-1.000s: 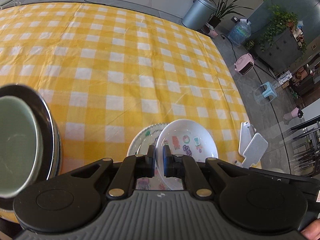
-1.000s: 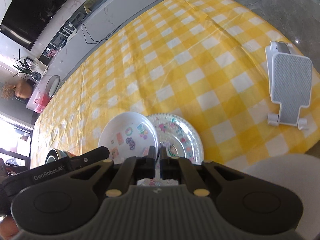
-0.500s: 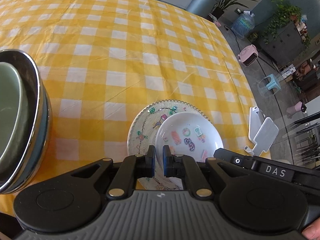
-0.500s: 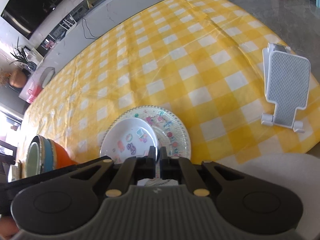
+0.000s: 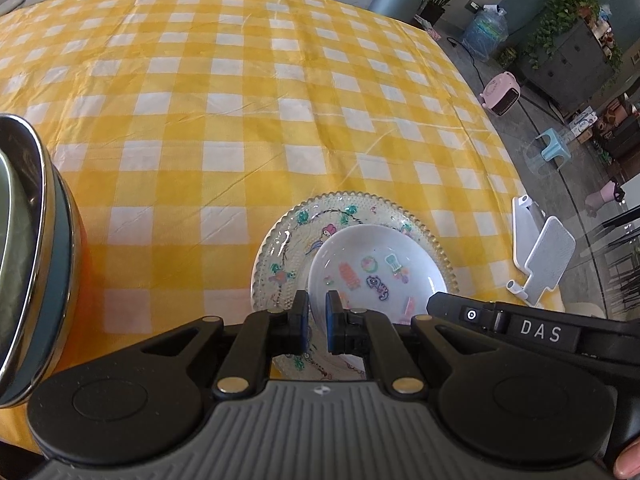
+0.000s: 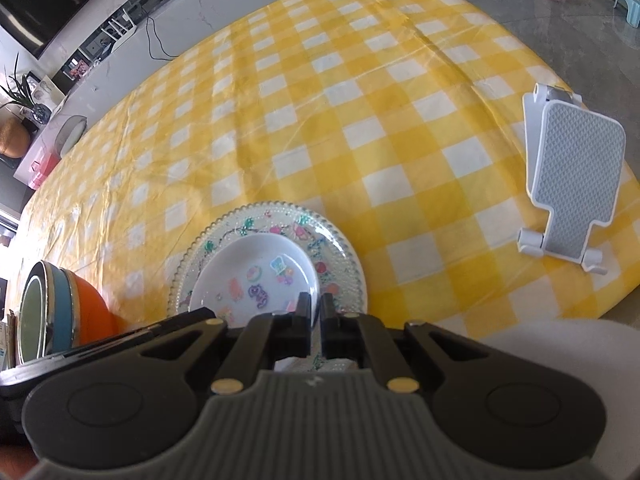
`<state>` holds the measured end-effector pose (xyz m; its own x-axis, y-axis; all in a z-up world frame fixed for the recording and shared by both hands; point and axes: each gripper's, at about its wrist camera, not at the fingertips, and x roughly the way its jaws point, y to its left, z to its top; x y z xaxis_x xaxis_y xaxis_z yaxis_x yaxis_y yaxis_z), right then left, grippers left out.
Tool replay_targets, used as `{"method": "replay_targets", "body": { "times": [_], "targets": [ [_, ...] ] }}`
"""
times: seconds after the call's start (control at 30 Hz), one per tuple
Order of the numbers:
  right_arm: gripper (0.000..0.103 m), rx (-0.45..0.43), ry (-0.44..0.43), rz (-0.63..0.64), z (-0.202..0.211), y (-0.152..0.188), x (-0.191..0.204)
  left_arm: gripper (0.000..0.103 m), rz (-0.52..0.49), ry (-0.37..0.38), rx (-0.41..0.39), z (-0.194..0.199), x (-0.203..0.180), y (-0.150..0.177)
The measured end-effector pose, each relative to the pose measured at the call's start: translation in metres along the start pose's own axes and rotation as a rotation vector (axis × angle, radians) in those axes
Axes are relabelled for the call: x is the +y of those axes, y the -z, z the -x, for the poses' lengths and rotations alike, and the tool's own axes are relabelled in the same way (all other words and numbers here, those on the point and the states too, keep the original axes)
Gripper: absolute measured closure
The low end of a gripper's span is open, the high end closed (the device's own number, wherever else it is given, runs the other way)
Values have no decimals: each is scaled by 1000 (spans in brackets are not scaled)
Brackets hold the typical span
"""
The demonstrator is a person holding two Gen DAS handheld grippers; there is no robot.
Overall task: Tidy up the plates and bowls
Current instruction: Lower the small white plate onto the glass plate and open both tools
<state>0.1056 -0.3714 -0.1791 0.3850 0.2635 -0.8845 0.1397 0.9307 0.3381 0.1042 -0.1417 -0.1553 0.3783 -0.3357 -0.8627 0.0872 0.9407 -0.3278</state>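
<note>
A white bowl (image 5: 376, 268) with little cartoon stickers inside sits on top of a clear glass plate (image 5: 280, 248) that has a bumpy edge and painted pictures. The plate lies flat on the yellow and white checked tablecloth (image 5: 240, 100), near the front edge of the table. The left gripper (image 5: 317, 320) is squeezed onto the near left rim of the white bowl, with one finger inside the bowl and one outside. The right gripper (image 6: 316, 314) is closed almost all the way and pinches the near right rim of the same bowl, right where the bowl meets the plate; from the right camera it is hard to tell if the plate's edge is caught in there too. Off to the left side stands a stack of bowls (image 6: 56, 320): a pale green one inside a shiny metal one, then a blue one, then an orange one at the bottom. The stack is near the plate but does not touch it. On the right side of the cloth, close to the table edge, stands a white and grey phone stand (image 6: 568, 184), well apart from the plate.
</note>
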Motion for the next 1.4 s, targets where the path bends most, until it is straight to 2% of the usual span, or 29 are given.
{"method": "replay_targets", "body": {
  "times": [0.27,0.43,0.5,0.63,0.73,0.83,1.0,1.1,1.2,1.27,1.4],
  "targets": [
    [99,14,23,21,-3,0,2,94,-31,-16,0,-1,-4,0],
    [98,9,19,29,-3,1,2,84,-27,-16,3,-1,-4,-2],
    [97,8,13,26,-2,1,1,77,-25,-19,-1,0,-4,-3],
    [83,3,14,39,0,1,4,64,-22,-20,-9,6,-3,-5],
    [69,1,17,52,4,0,7,62,-29,-21,-14,11,-5,-7],
    [64,-4,39,53,12,-1,8,62,-45,-5,-18,20,-8,-10],
    [56,-54,99,87,31,1,12,57,-93,34,-47,45,-15,-16],
    [55,-74,91,71,45,0,13,52,-137,48,-59,68,-17,-20],
    [51,-96,77,59,58,-1,20,52,-191,70,-72,91,-17,-25],
    [49,-103,51,58,66,-1,30,52,-222,59,-87,106,-15,-28],
    [46,-122,-14,70,77,0,52,51,-273,-11,-142,135,-5,-32]
  ]
}}
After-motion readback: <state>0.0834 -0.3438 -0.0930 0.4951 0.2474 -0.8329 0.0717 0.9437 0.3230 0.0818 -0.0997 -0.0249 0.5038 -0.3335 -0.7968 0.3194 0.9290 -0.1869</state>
